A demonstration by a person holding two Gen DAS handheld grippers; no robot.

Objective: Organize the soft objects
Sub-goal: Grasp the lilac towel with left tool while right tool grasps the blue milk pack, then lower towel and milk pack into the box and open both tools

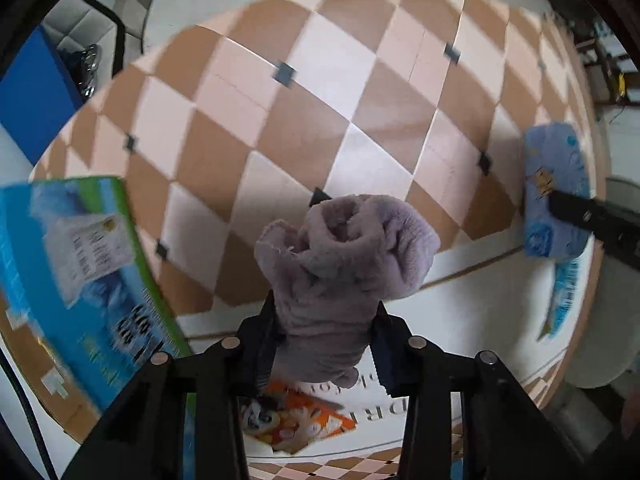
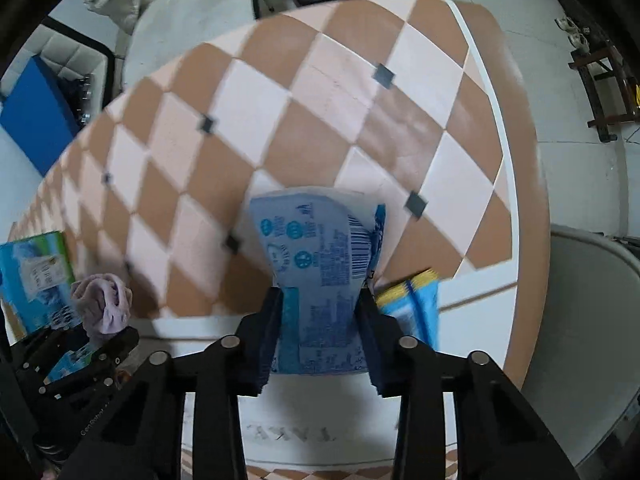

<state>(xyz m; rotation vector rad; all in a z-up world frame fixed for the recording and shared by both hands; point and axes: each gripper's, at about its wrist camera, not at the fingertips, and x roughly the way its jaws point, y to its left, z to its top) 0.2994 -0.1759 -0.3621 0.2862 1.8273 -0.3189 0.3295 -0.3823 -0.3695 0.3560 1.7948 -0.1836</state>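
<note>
My left gripper (image 1: 324,312) is shut on a rolled lilac towel (image 1: 344,256) and holds it above the checkered table (image 1: 320,92). The towel (image 2: 105,304) and the left gripper also show at the lower left of the right wrist view. My right gripper (image 2: 320,300) is shut on a blue soft tissue pack (image 2: 320,256), squeezed between the jaws and lifted over the table (image 2: 304,92). In the left wrist view that pack (image 1: 556,188) is at the far right, with a right finger (image 1: 592,216) across it.
A blue-green box (image 1: 76,248) lies at the table's left edge, also seen in the right wrist view (image 2: 36,276). A blue-yellow pack (image 2: 416,304) sits just right of the right gripper. An orange cartoon print (image 1: 296,420) lies below the towel. A grey chair (image 2: 588,320) stands right of the table.
</note>
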